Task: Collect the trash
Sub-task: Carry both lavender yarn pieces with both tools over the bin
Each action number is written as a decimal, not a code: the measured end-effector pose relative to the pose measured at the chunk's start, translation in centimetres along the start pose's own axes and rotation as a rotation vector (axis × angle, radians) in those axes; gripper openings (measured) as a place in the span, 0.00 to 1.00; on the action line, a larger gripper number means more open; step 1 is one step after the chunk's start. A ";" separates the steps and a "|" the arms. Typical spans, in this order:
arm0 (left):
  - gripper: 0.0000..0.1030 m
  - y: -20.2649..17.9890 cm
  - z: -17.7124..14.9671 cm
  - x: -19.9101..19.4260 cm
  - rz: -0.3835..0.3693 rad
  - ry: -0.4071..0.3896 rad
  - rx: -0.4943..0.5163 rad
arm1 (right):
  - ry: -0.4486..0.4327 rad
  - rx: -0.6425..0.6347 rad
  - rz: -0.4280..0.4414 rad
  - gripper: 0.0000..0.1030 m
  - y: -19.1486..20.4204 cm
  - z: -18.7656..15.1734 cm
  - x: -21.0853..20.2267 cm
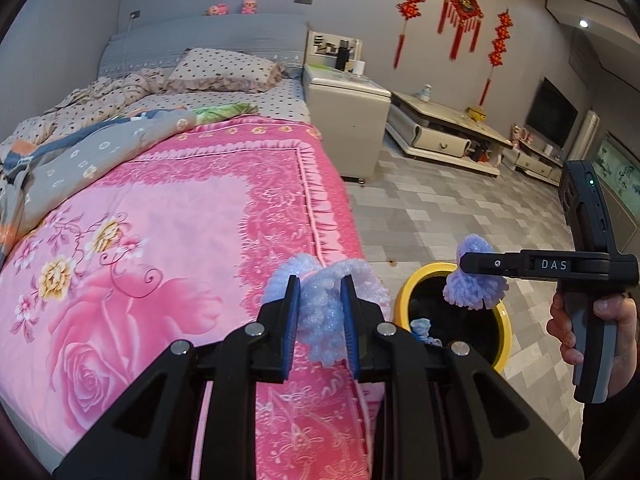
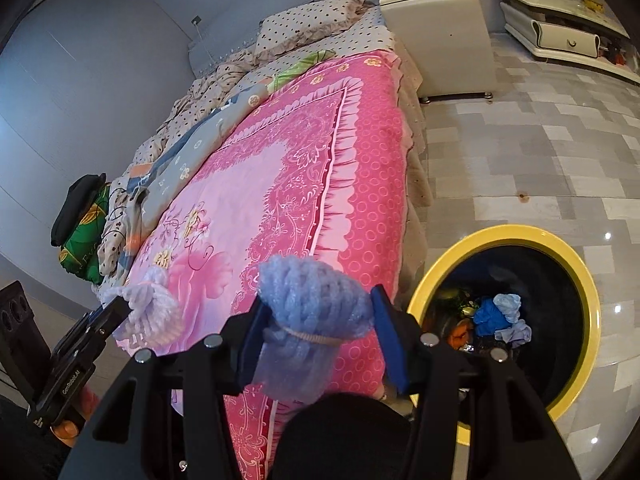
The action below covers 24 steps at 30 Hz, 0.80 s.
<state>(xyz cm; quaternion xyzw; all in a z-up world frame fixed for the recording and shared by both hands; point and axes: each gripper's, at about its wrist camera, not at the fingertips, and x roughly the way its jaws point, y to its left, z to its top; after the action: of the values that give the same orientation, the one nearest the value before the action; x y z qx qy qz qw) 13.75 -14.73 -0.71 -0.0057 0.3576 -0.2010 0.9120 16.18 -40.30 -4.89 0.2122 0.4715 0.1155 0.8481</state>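
Note:
My left gripper (image 1: 320, 284) is shut on a pale lilac foam wad (image 1: 324, 320) above the pink bed's near edge; it also shows in the right wrist view (image 2: 152, 312). My right gripper (image 2: 318, 300) holds a blue-lilac foam wad (image 2: 312, 312) tied with a band. In the left wrist view this gripper (image 1: 464, 262) and its wad (image 1: 476, 284) hang over the bin. The yellow-rimmed black trash bin (image 2: 576, 268) stands on the floor beside the bed and holds blue and orange scraps (image 2: 496, 316); it also shows in the left wrist view (image 1: 408, 292).
The bed with a pink flowered blanket (image 1: 180, 220) fills the left. A cream nightstand (image 1: 348, 120) and a low TV cabinet (image 1: 444, 128) stand beyond on the grey tiled floor (image 2: 540, 160). A black cap (image 2: 78, 204) lies at the bed's far side.

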 end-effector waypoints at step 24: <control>0.19 -12.9 2.2 6.7 -0.163 0.041 0.184 | -0.144 0.103 -0.209 0.47 -9.9 -1.9 -5.9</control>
<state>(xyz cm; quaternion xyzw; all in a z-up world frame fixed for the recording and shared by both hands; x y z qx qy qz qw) 14.97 -29.31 -1.40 0.0531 0.3545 -0.3066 0.8818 11.37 -50.90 -6.02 0.2130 0.4342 -0.0134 0.8751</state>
